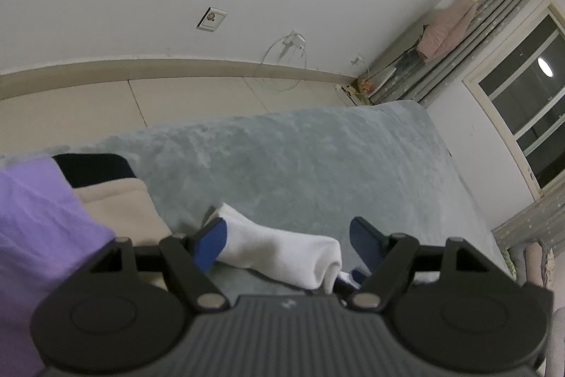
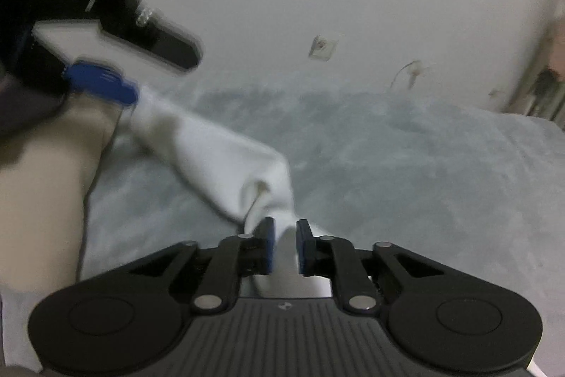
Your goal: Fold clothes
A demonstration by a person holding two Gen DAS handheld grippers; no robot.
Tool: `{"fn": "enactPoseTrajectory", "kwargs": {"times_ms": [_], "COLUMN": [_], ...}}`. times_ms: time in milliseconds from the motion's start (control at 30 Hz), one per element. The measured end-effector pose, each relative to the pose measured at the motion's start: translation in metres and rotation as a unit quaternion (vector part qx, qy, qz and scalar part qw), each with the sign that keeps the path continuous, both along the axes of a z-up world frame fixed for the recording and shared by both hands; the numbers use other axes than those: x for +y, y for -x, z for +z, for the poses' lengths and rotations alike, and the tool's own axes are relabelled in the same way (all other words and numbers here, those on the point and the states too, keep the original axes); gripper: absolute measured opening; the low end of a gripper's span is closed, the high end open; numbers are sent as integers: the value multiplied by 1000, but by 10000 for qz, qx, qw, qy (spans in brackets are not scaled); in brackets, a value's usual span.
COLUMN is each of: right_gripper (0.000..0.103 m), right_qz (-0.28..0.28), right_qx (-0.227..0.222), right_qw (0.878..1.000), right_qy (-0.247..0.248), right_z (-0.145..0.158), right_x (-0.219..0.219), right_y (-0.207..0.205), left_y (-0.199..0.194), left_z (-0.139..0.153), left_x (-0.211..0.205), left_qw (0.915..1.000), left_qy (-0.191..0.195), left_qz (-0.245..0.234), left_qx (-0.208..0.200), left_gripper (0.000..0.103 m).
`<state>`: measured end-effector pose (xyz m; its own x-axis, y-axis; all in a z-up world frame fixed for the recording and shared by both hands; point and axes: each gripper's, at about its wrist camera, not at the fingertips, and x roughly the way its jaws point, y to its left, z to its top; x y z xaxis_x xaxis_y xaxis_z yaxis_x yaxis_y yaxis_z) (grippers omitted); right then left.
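Note:
A white sock [image 1: 282,253] lies stretched across the pale blue-grey blanket [image 1: 317,158]. My left gripper [image 1: 287,225] is open wide above it. Its left fingertip [image 1: 212,242] sits at the sock's far end, and its right finger stands apart from the cloth. In the right wrist view the sock [image 2: 219,151] runs from that blue fingertip [image 2: 106,85] down to my right gripper [image 2: 284,235], which is shut on the sock's near end. The pinched cloth bunches up just ahead of the pads. The right wrist view is blurred.
Left of the sock lie a purple garment [image 1: 42,235], a beige folded garment [image 1: 116,200] and a dark one [image 1: 91,168]. The blanket stretches away to the right. Behind it are a white wall, grey curtains [image 1: 459,34] and a window [image 1: 522,101].

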<state>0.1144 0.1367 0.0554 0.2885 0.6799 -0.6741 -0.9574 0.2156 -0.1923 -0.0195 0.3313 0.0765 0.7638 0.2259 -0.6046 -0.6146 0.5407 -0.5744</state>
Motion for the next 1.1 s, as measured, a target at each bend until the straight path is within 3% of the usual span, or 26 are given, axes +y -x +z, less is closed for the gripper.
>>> {"fn": "enactPoseTrajectory", "kwargs": {"times_ms": [33,67,167,267,300,333,433,667,800,900,1000,1100], "right_gripper": [44,48,48,48,45,40,15,12,12,12,12,12], "right_qz": [-70,-105,-135,-9,85,189,118,-236,-649,-868,-882,-474], "right_qx": [28,56,259,955,1006,784,429,380,1204,2107,2835,3166], "right_qw": [9999,9998,9990,9943,9941,9964,9980,9877,9657,9354,9068,8978], "right_qy": [-100,-162,-347,-479,-403,-275,-443,-1496,-2209,-2703,-2994,-3023], "right_z": [1,1,-3,-10,-14,-18,-9,30,41,39,36,40], "right_x": [1,4,12,15,17,19,15,-17,-38,-58,-75,-86], "right_y": [-2,-3,-9,-14,-10,-2,6,-1,-27,-51,-66,-66], "left_y": [-1,-1,-2,-1,-1,-1,-1,7,9,2,-1,6], "left_z": [0,-1,0,0,0,0,0,7,18,24,25,29], "left_x": [-1,-1,-2,-1,-1,-1,-2,-1,-7,-15,-19,-18], "left_qw": [10000,10000,10000,10000,10000,10000,10000,9996,9976,9949,9941,9941], "left_qy": [-11,-27,-46,-37,-35,-31,-29,-128,-567,-890,-926,-956], "left_qz": [-8,-21,-49,-34,-31,-29,-5,142,39,-297,-429,-222], "left_qx": [9,21,5,-41,-47,-45,-30,-204,-392,-369,-367,-471], "left_gripper": [75,75,75,75,75,75,75,75,76,78,78,78]}}
